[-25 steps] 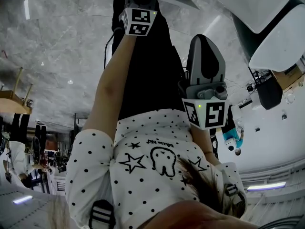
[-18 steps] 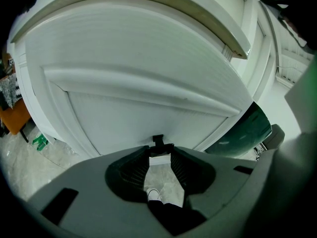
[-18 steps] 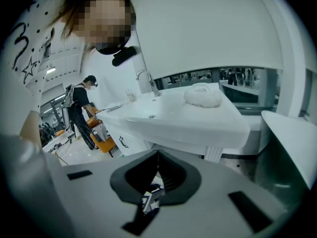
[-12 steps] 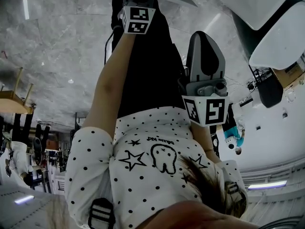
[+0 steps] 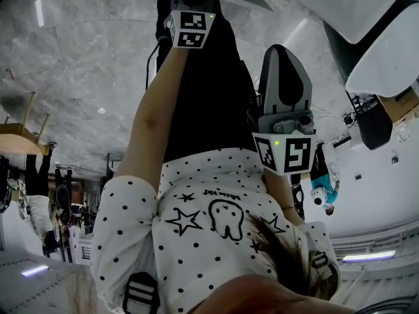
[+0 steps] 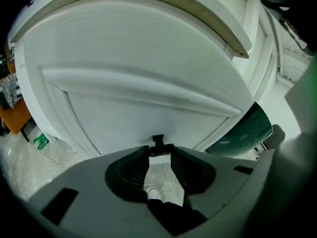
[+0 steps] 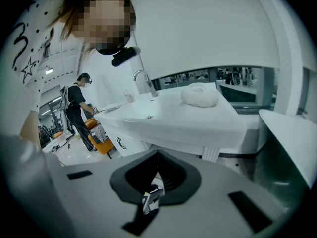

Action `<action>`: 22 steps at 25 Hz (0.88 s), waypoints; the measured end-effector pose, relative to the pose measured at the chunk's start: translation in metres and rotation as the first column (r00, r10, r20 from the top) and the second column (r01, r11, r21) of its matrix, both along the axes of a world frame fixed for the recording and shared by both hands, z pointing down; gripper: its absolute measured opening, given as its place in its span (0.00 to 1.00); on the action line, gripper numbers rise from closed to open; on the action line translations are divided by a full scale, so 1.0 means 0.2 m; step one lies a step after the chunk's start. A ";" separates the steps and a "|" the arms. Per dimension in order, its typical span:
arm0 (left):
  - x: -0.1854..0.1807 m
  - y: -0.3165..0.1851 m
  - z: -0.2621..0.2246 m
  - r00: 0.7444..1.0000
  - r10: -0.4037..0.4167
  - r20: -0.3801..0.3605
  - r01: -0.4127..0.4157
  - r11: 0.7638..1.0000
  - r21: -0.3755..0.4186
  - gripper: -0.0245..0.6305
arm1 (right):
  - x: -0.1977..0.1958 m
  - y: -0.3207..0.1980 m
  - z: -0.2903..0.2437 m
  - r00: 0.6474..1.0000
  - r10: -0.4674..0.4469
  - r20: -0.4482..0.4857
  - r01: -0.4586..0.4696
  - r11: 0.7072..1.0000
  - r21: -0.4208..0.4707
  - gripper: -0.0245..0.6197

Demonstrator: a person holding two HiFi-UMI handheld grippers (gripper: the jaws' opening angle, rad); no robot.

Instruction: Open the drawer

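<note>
Barely anything's moved since a second ago. Left gripper (image 6: pixel 157 151) has its jaws pinched narrow on the little black handle (image 6: pixel 157 141), lower centre, of the white drawer (image 6: pixel 148 108) filling mid-frame. Right gripper (image 7: pixel 157 156) jaws are together, empty.

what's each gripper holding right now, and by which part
The left gripper grips the white drawer by its small black handle, pinched at the jaw tips. The right gripper is shut on nothing.
</note>
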State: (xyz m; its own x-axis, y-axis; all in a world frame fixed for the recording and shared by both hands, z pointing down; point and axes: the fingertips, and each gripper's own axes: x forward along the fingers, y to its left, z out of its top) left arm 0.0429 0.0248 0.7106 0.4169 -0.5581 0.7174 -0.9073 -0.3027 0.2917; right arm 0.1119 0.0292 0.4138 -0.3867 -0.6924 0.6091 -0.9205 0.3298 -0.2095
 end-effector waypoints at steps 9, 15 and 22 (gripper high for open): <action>0.01 -0.01 0.01 1.000 -0.008 -0.013 0.008 1.000 0.001 0.25 | 0.01 -0.01 0.01 1.000 0.002 -0.004 -0.002 1.000 0.001 0.06; 0.01 0.00 0.00 1.000 -0.012 -0.013 0.012 1.000 -0.006 0.25 | 0.01 0.00 0.00 1.000 0.000 -0.005 0.000 1.000 -0.002 0.06; 0.01 -0.01 0.01 1.000 -0.015 -0.010 0.015 1.000 -0.002 0.25 | 0.02 -0.01 0.02 1.000 -0.008 0.001 0.008 1.000 -0.003 0.06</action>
State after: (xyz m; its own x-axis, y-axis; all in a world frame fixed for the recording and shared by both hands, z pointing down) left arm 0.0452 0.0236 0.7126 0.4157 -0.5631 0.7142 -0.9088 -0.2890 0.3010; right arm 0.1149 0.0273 0.4172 -0.3931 -0.6872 0.6108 -0.9175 0.3367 -0.2118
